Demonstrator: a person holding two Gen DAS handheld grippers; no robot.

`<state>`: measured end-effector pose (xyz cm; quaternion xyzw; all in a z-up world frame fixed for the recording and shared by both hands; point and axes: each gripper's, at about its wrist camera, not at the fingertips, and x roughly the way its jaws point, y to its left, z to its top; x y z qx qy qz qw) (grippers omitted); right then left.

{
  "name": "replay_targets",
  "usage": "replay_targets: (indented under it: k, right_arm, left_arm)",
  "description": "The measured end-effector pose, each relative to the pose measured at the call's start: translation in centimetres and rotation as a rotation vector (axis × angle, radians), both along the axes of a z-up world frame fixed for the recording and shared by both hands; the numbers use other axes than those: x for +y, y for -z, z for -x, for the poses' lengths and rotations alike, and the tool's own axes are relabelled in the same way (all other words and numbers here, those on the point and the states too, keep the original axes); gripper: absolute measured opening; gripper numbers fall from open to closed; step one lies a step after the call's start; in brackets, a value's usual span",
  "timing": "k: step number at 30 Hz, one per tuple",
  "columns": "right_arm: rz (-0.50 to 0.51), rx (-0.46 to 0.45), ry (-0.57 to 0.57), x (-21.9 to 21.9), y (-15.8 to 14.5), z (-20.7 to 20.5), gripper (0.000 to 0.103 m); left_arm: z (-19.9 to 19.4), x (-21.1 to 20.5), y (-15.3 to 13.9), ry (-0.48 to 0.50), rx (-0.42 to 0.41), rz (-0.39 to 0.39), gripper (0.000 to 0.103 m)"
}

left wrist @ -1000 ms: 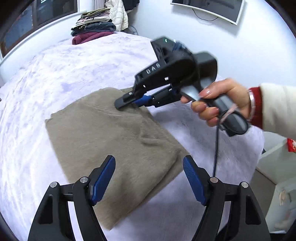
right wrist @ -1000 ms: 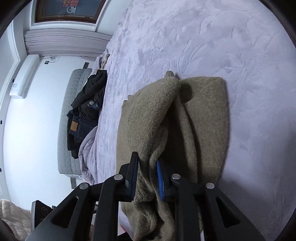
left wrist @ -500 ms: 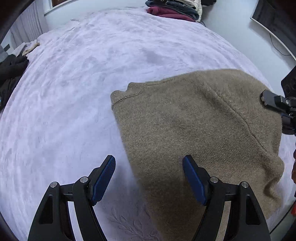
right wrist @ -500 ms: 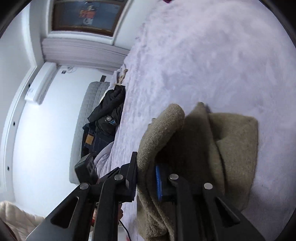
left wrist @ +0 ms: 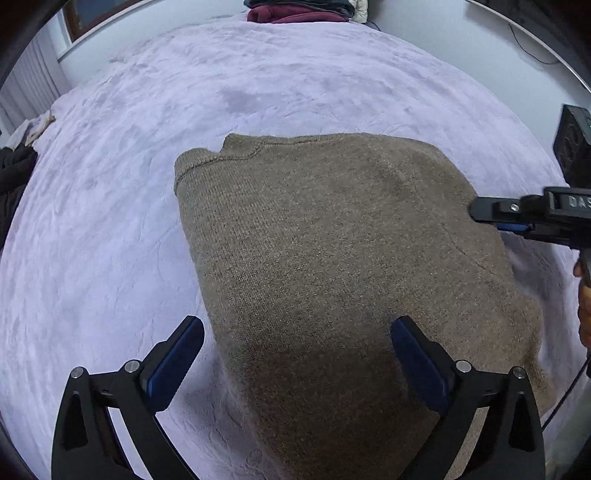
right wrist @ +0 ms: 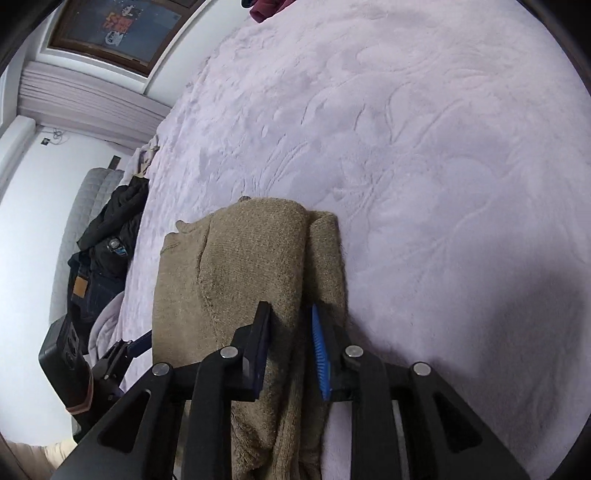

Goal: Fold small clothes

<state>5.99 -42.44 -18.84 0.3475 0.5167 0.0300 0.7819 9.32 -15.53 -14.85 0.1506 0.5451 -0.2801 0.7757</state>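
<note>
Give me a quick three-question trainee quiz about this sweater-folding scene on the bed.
1. True or false: the brown sweater lies on a bare wooden table.
2. What sits at the far edge of the lilac bed cover? A) a stack of clothes B) a lamp C) a laptop
3. Which gripper has a fold of the sweater between its fingers?

Key: 1 false, it lies on the bed cover. 2 A. 3 the right gripper, whose jaws are opening around the fold. The left gripper is opening wide above the sweater and grips nothing.
</note>
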Motion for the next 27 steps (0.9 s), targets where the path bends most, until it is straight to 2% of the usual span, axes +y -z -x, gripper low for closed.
replay_targets:
  k: [3, 4, 5, 7, 10, 12, 13, 14, 17, 19, 21, 23, 25, 27]
  right_arm:
    - [-0.003, 0.007, -0.007, 0.5, -2.2, 1.9, 0.04]
    - [-0.008, 0.001, -0.014, 0.9, -3.0, 2.4, 0.049]
    - [-0.018, -0.005, -0.026, 1.2, -3.7, 3.6, 0.055]
    - [-0.072, 0.0, -0.055, 2.3, -4.4, 5.6, 0.055]
    - [-0.125, 0.047, -0.108, 3.9, -3.4, 8.5, 0.054]
    - [-0.111, 0.109, -0.141, 5.4, -2.1, 9.3, 0.04]
    - [-0.078, 0.144, -0.159, 6.1, -1.4, 9.4, 0.011]
    - [-0.05, 0.161, -0.175, 6.8, -1.2, 9.2, 0.008]
    - [0.012, 0.099, -0.181, 7.5, -3.2, 9.3, 0.008]
    - [0.059, 0.111, -0.169, 7.3, -3.5, 9.9, 0.007]
    - [0.09, 0.185, -0.137, 6.5, -1.5, 11.1, 0.006]
    - [0.073, 0.259, -0.077, 5.3, 0.9, 12.8, 0.003]
    - [0.017, 0.256, -0.008, 4.4, 1.5, 14.2, 0.001]
    - [-0.013, 0.221, 0.052, 3.9, 0.8, 15.1, 0.004]
  left_arm:
    - [-0.7, 0.5, 0.5, -0.025, 0.048, 0.023, 0.102]
    - [-0.6, 0.6, 0.5, -0.024, 0.047, 0.026, 0.102]
    - [-0.6, 0.6, 0.5, -0.022, 0.044, 0.027, 0.102]
    - [-0.6, 0.6, 0.7, -0.025, 0.056, 0.032, 0.102]
    - [-1.2, 0.9, 1.2, -0.038, 0.128, 0.058, 0.102]
    - [-1.8, 1.1, 1.9, -0.046, 0.203, 0.087, 0.102]
    - [-2.1, 1.2, 2.0, -0.055, 0.225, 0.093, 0.102]
    - [-2.1, 1.3, 1.7, -0.064, 0.217, 0.087, 0.102]
    - [-0.4, 2.1, -1.3, -0.065, 0.056, 0.048, 0.102]
    - [1.0, 3.1, -3.0, -0.055, -0.028, 0.035, 0.102]
    - [2.1, 4.0, -3.5, -0.068, -0.045, 0.002, 0.102]
    - [2.9, 4.9, -3.6, -0.099, -0.029, -0.009, 0.102]
    - [3.7, 5.6, -3.6, -0.116, -0.02, -0.02, 0.102]
    - [4.4, 5.6, -3.3, -0.125, -0.015, -0.039, 0.102]
